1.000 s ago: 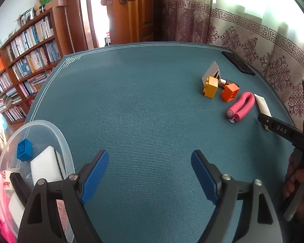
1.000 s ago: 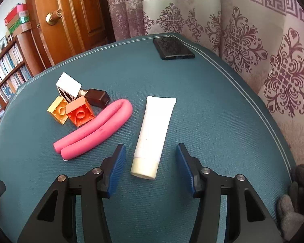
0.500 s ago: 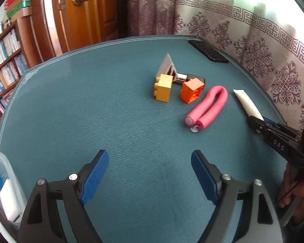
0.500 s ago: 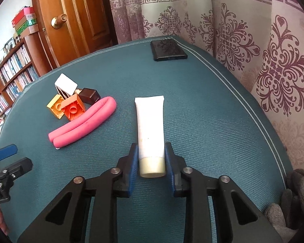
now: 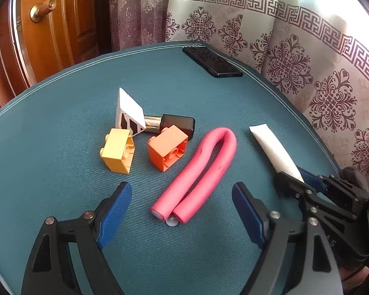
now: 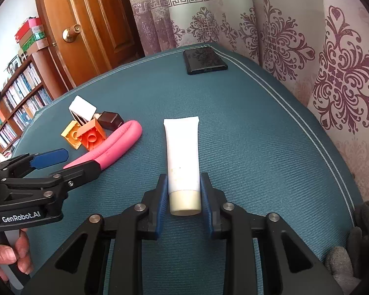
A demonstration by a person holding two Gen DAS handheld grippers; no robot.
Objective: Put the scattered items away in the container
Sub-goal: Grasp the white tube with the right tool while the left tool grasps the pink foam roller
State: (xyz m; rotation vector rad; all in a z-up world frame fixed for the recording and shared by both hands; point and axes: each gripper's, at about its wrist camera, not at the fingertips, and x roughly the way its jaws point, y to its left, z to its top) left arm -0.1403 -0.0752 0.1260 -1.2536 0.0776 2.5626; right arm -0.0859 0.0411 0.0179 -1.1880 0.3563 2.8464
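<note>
- Right gripper (image 6: 184, 198): closed on cap end of white plastic squeeze tube (image 6: 183, 154), flat on teal table (image 6: 258, 147), long axis in line with fingers.
- Left gripper (image 5: 182, 211): wide open, empty, straddling loose ends of folded pink foam roller (image 5: 199, 174).

Bare table surface (image 5: 61, 172) left of the 2 blocks (image 5: 118, 153); foam roller (image 5: 199, 172) lies between the spread left gripper (image 5: 182, 211) fingers.

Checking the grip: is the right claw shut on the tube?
Shut: the right claw clamps both pads against the white tube at its cap end.
</note>
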